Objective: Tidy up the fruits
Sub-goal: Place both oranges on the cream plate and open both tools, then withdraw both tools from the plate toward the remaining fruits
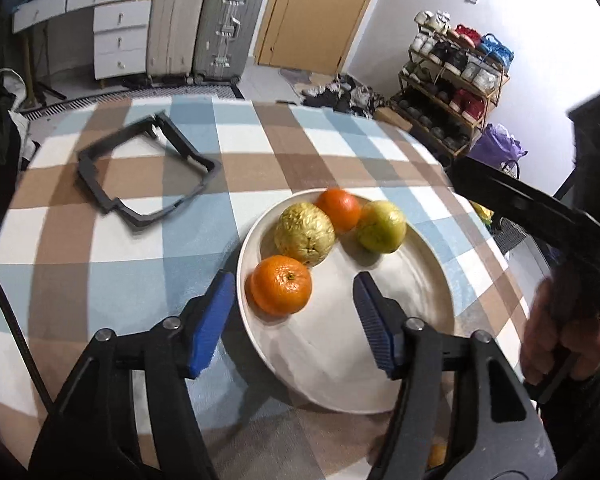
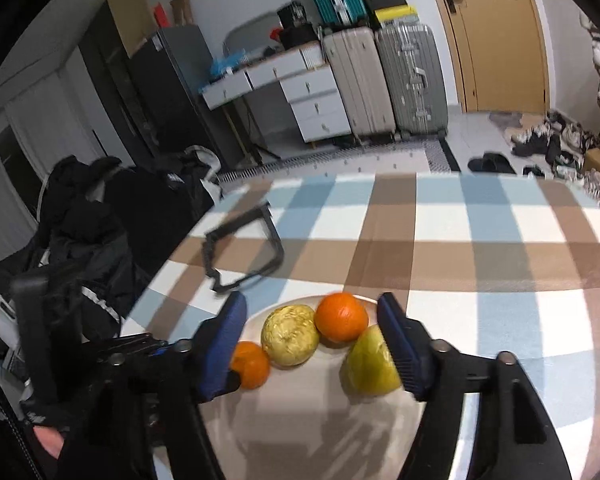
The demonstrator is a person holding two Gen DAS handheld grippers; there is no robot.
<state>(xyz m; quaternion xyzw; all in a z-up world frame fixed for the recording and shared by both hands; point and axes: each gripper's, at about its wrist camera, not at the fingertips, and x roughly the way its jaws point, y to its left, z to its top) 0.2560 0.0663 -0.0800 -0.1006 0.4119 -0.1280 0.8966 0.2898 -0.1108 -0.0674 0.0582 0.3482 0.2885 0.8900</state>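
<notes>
Tabletop [image 1: 260, 152]: round, covered by a cloth checked in blue, brown and white.
Plate [image 1: 428, 280]: wide, cream, shallow; it sits on the tabletop toward the near right edge in the left wrist view.
Near orange [image 1: 282, 285]: lies on the plate just inside its left rim, stem end facing up.
Bumpy yellow fruit [image 1: 305, 233]: lies on the plate just behind the near orange, close to it or touching.
Far orange [image 1: 339, 209]: lies at the plate's far rim, wedged between the bumpy yellow fruit and the green-yellow fruit.
Green-yellow fruit [image 1: 382, 226]: lies on the plate to the right of the far orange, touching it.
Left gripper [image 1: 294, 322]: hangs over the plate's near left part; its blue fingers [image 1: 210, 324] stand apart and released, one outside the rim and one over the bare plate, with the near orange ahead between them, untouched.
Right gripper [image 2: 320, 344]: hangs over the plate; its fingers [image 2: 404, 354] are spread and released, holding nothing. The right one is in front of the green-yellow fruit; contact cannot be told.
Black frame [image 1: 146, 172]: an empty angular outline lying flat near the tabletop's far left edge, well apart from the plate.
Hand [image 1: 560, 328]: grips the right gripper's handle at the right edge of the left wrist view.
</notes>
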